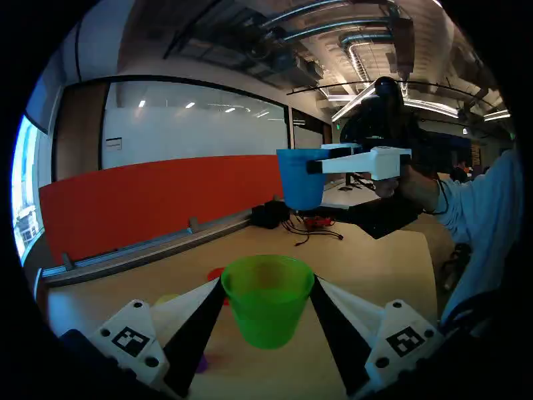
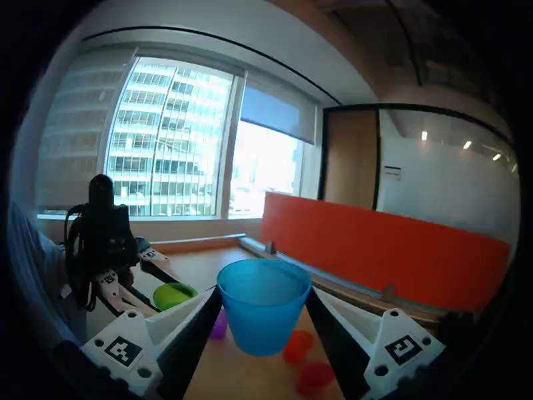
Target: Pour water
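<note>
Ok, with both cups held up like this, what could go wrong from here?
The blue cup in the right claw is apart from the green cup in the left claw; tipping at this gap would likely spill on the table. Each cup is pinched only at its sides, so it may slip when tilted. A small red cup on the table could get knocked.

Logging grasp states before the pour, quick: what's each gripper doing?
Left gripper: closed on the green cup.
Right gripper: closed on the blue cup.

We see orange partition (image 1: 160, 200) at 9 o'clock behind wood table (image 1: 373, 267), big windows (image 2: 166, 153) w/ daylight, ceiling pipes (image 1: 360, 39) at 12.
</note>
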The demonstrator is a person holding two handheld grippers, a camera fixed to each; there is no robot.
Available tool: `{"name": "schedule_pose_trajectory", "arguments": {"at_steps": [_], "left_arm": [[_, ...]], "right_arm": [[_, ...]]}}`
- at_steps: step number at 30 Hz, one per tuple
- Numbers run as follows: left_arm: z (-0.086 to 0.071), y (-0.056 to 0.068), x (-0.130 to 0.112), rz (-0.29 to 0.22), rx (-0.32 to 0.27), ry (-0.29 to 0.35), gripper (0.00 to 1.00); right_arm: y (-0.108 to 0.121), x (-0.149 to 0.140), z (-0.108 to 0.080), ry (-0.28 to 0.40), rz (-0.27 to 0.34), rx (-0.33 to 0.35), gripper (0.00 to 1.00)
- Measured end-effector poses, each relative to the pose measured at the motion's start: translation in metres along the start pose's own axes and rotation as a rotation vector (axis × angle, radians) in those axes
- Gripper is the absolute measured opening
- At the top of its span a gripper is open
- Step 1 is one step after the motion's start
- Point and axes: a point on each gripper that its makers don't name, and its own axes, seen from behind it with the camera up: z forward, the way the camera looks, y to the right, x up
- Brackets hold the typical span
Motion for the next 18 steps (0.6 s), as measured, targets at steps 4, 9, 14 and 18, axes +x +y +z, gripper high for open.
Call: {"name": "schedule_pose_trajectory", "arguments": {"at_steps": [4,9,14,18], "left_arm": [[0.002,0.0,-0.012,0.002,-0.005,-0.026,0.88],[0.006,0.0,-0.024,0.003,-0.009,-0.054,0.87],[0.008,-0.001,-0.038,-0.006,-0.016,-0.087,0.88],[0.011,-0.002,-0.051,-0.002,-0.018,-0.117,0.88]], "right_arm": [[-0.002,-0.015,0.0,-0.022,0.012,0.011,0.91],[-0.001,-0.033,0.001,-0.046,0.027,0.022,0.91],[0.0,-0.055,0.001,-0.081,0.035,0.026,0.91],[-0.001,-0.073,0.0,-0.106,0.038,0.034,0.91]]}}
